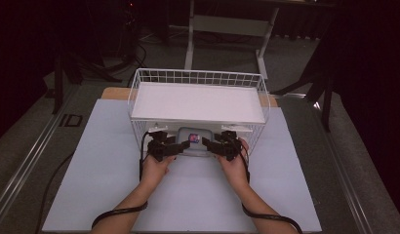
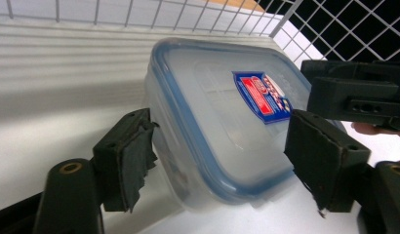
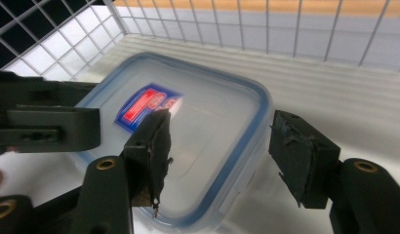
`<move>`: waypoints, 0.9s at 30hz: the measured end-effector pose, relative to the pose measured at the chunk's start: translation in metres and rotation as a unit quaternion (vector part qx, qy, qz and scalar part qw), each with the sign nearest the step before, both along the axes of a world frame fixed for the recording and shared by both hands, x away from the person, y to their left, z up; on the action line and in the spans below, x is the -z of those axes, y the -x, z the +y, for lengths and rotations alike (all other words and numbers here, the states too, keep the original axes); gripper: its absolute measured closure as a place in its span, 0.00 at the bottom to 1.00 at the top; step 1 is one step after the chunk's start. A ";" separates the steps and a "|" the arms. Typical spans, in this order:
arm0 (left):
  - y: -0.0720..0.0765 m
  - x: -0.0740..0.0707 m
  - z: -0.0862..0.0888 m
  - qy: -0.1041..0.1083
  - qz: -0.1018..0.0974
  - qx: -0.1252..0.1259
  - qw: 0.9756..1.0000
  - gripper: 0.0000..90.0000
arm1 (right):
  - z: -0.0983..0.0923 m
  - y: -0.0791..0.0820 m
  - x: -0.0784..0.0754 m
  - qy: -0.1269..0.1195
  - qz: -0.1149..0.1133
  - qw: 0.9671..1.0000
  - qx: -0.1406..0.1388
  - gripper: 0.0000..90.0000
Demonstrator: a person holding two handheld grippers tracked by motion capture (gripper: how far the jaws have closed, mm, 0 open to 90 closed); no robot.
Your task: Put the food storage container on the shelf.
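I had both grippers at the clear, blue-rimmed rectangular plastic container (image 1: 193, 141), which sat in the lower level of the white wire basket (image 1: 139, 85), under its white shelf panel, at the basket's near open side towards the near edge of the pale counter (image 1: 90, 185). The left gripper (image 1: 170, 145) stood at the container's left end with its fingers (image 2: 127, 158) apart, one pad clear of the wall, the other over the lid. The right gripper (image 1: 213, 145) had its fingers (image 3: 151, 146) spread around the right end, not pressing.

I judged the container had just been set down, or was about to be taken; next, both pairs needed either to back out level or to close squarely on the rim.

The gripper views gave me the red-and-blue label (image 2: 261, 95) and the pad gaps; the high view gave the shelf above.
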State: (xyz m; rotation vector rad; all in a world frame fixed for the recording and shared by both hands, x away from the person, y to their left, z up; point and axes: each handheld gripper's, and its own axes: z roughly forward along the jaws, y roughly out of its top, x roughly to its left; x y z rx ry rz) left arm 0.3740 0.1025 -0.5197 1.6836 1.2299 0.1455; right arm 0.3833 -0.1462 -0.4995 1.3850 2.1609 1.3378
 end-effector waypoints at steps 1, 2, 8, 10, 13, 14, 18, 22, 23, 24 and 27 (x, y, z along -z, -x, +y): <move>0.000 0.000 -0.001 0.000 0.000 -0.001 1.000 0.30 | 0.001 -0.001 0.000 0.002 -0.002 1.000 0.002 0.43; 0.000 -0.001 -0.001 -0.001 0.000 -0.004 1.000 0.30 | 0.001 -0.002 0.001 0.007 -0.014 1.000 0.000 0.43; 0.008 -0.010 -0.002 -0.019 -0.030 -0.008 0.999 0.31 | 0.003 0.007 -0.002 0.021 -0.043 0.999 -0.001 0.43; 0.012 -0.012 0.001 -0.024 -0.043 0.008 0.999 0.31 | 0.001 0.009 -0.003 0.018 -0.045 0.999 -0.008 0.43; 0.019 -0.015 0.003 -0.025 -0.041 0.023 0.999 0.26 | -0.001 0.017 -0.004 0.028 -0.062 0.998 -0.016 0.44; 0.023 -0.016 0.005 -0.023 -0.045 0.026 0.998 0.25 | -0.002 0.020 -0.005 0.031 -0.067 0.997 -0.017 0.44; 0.038 -0.018 0.012 -0.015 -0.057 0.044 0.997 0.18 | -0.006 0.033 -0.009 0.017 -0.067 0.997 -0.028 0.44; 0.053 -0.017 0.017 -0.002 -0.060 0.059 0.996 0.12 | -0.006 0.046 -0.013 0.012 -0.067 0.997 -0.039 0.45; 0.057 -0.017 0.017 -0.007 -0.064 0.068 0.996 0.07 | -0.006 0.048 -0.014 0.007 -0.065 0.997 -0.041 0.45; 0.061 -0.017 0.017 -0.010 -0.068 0.077 0.995 0.03 | -0.006 0.050 -0.015 0.006 -0.063 0.997 -0.046 0.45; 0.072 -0.020 0.018 -0.022 -0.083 0.088 0.992 0.03 | -0.005 0.054 -0.013 0.005 -0.056 0.997 -0.058 0.47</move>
